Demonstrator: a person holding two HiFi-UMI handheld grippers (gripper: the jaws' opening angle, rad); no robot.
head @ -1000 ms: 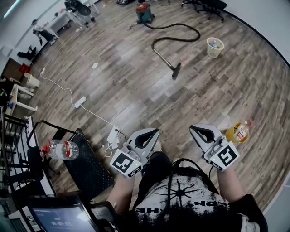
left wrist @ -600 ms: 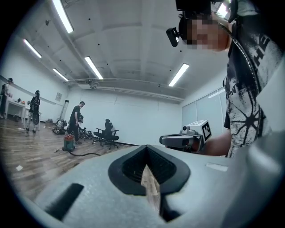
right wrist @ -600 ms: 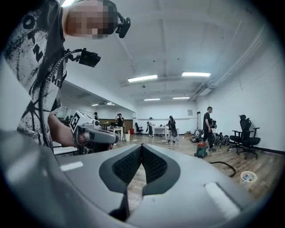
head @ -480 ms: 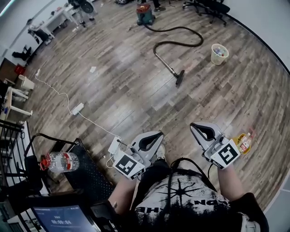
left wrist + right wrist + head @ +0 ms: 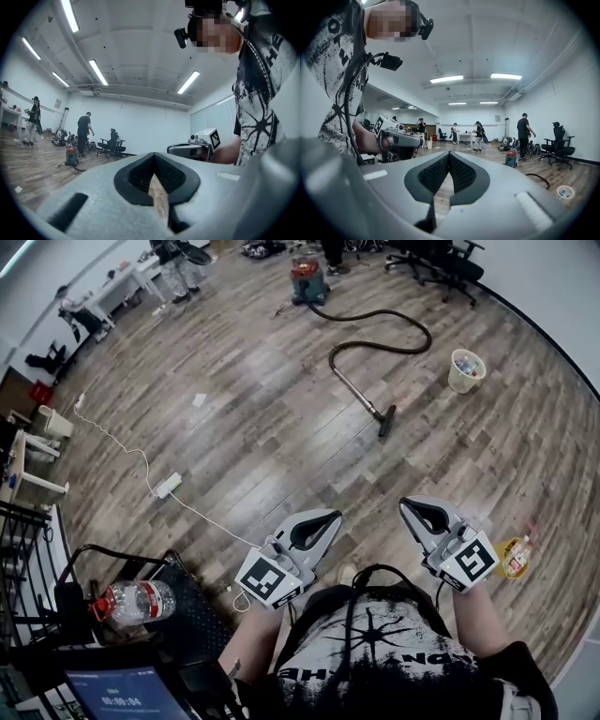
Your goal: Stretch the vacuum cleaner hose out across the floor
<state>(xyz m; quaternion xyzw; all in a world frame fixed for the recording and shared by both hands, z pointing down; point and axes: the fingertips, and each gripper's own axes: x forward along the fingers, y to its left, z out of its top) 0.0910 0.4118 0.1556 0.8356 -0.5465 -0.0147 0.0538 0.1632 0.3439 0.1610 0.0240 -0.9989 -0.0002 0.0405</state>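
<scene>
Hose of black ribbed plastic (image 5: 428, 337) lies in a loose curve on the grey-brown wooden plank floor (image 5: 234, 418), far ahead of the person. One end meets the small red and green vacuum cleaner canister (image 5: 307, 282) at the top of the head view. The other end goes into a thin dark tube (image 5: 356, 388), which ends in a black floor nozzle (image 5: 386, 421). The nozzle is the part of the hose line nearest to the grippers, but it is well apart from both of them.

The grey left gripper with its square-marker cube (image 5: 328, 517) is held level in front of the body. Its jaws are pressed together and nothing is between them. The grey right gripper (image 5: 405, 505) is held beside it in the same way, jaws also pressed together on nothing. Both point toward the side of the room where the hose lies.

In the right gripper view the canister stands far off, right of the jaws, with a loop of hose on the floor nearer to the camera. A cream waste basket (image 5: 466, 371) stands near the hose, on its right. A white power strip (image 5: 169, 486) lies on the floor to the left, well apart from the hose.
</scene>
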